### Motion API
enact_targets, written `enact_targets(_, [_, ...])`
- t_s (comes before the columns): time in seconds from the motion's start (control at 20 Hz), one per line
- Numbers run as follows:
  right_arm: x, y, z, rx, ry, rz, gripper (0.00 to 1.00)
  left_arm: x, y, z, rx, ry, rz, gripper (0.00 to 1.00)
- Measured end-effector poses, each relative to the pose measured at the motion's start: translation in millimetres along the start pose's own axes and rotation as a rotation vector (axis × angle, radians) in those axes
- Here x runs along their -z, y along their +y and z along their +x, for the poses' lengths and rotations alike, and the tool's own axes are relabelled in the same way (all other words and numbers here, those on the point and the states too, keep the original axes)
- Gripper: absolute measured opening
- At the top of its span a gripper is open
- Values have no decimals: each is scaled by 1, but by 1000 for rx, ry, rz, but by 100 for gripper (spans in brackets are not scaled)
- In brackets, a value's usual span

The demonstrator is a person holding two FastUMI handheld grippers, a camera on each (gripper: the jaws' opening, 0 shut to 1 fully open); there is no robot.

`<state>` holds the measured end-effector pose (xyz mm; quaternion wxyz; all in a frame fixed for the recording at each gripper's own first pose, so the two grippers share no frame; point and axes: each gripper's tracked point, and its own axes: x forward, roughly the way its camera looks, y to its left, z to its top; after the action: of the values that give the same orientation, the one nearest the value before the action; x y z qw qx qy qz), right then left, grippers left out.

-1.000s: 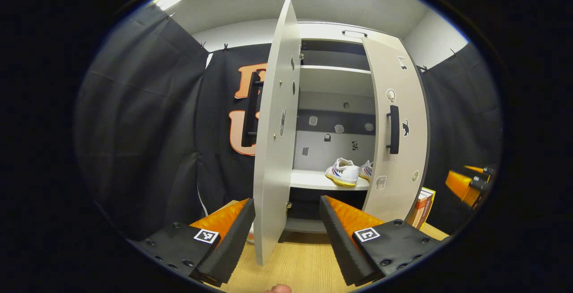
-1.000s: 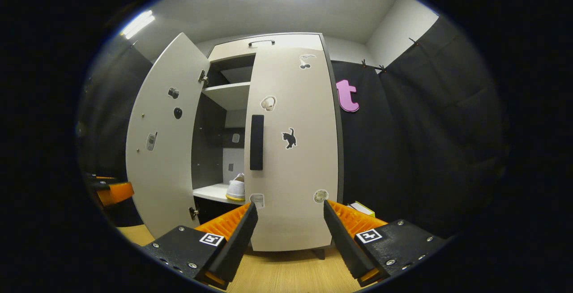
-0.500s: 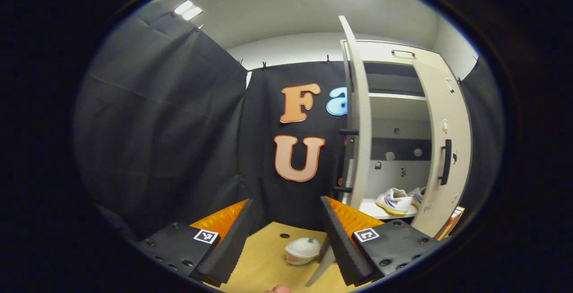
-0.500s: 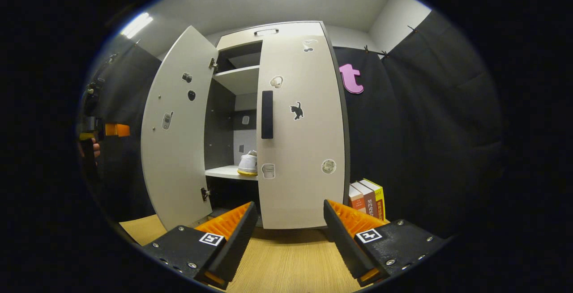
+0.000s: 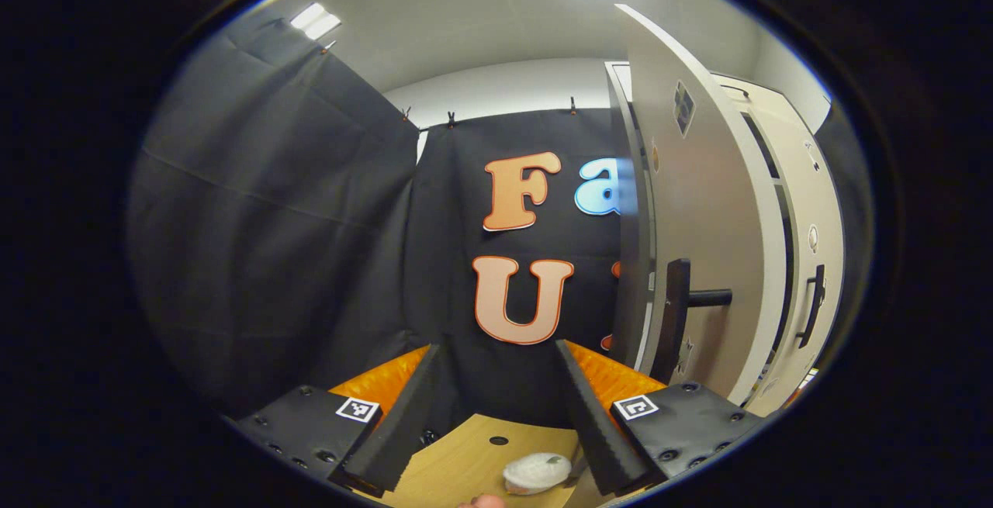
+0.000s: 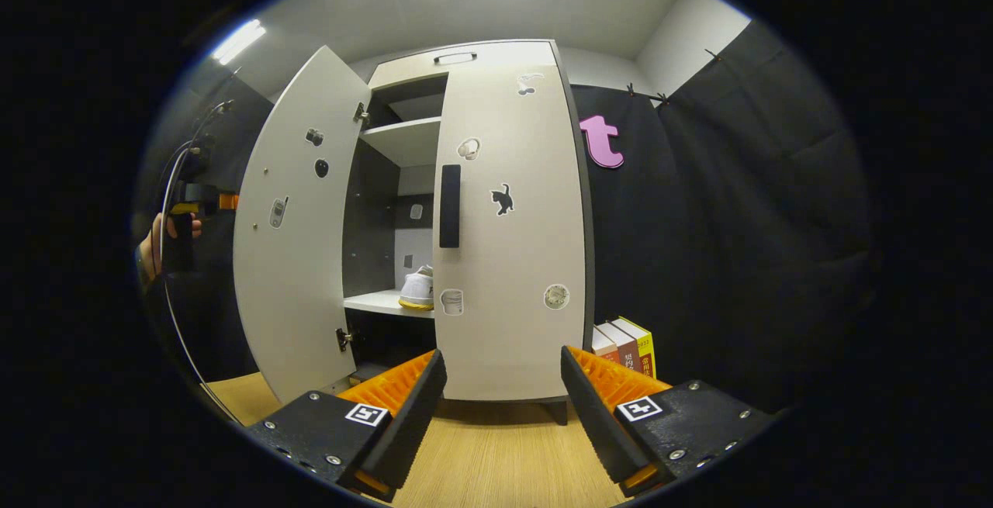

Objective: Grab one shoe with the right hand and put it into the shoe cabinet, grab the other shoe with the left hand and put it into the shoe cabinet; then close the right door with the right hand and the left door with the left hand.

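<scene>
The grey shoe cabinet [image 6: 465,58] stands on a wooden table. Its right door [image 6: 508,244], with a black handle [image 6: 449,205], lies nearly flat against the front. Its left door [image 6: 299,236] stands wide open. A white shoe [image 6: 419,291] rests on the lower shelf [image 6: 376,302], half hidden by the right door. My right gripper [image 6: 503,368] is open and empty, a short way in front of the right door. My left gripper [image 5: 498,361] is open and empty, left of the left door's outer face [image 5: 698,221], beside its black handle [image 5: 676,314]. A hand holds the left gripper [image 6: 190,202] behind that door.
Several books [image 6: 624,341] stand upright against the cabinet's right side. A small white round object [image 5: 535,471] lies on the wooden table [image 5: 465,461] by my left fingers, beside a cable hole [image 5: 498,440]. Black cloth walls close in on both sides.
My left gripper has swung out around the left door to its outer side, so the shoes are now hidden from it. My right gripper has drawn back slightly from the right door.
</scene>
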<state>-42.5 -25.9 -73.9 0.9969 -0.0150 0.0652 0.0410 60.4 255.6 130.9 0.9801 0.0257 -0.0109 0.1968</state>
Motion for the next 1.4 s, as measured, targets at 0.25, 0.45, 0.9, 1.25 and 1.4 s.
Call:
enact_targets(0.25, [-4, -4, 0, 3, 0, -2, 92, 1, -13, -5, 47, 9, -25, 92])
enact_targets(0.45, [-10, -7, -1, -11, -11, -27, 92, -2, -56, -17, 122, 4, -28, 92])
enact_targets(0.9, [-14, -37, -12, 56, -10, -21, 92, 0, -162, -26, 266, -14, -18, 89])
enact_targets(1.25, [-21, -56, -17, 113, -18, -12, 92, 21, -248, -13, 386, 33, -82, 92])
enact_targets(1.4, [-23, -62, -20, 129, -21, -13, 92, 19, -252, -7, 347, 23, -92, 92])
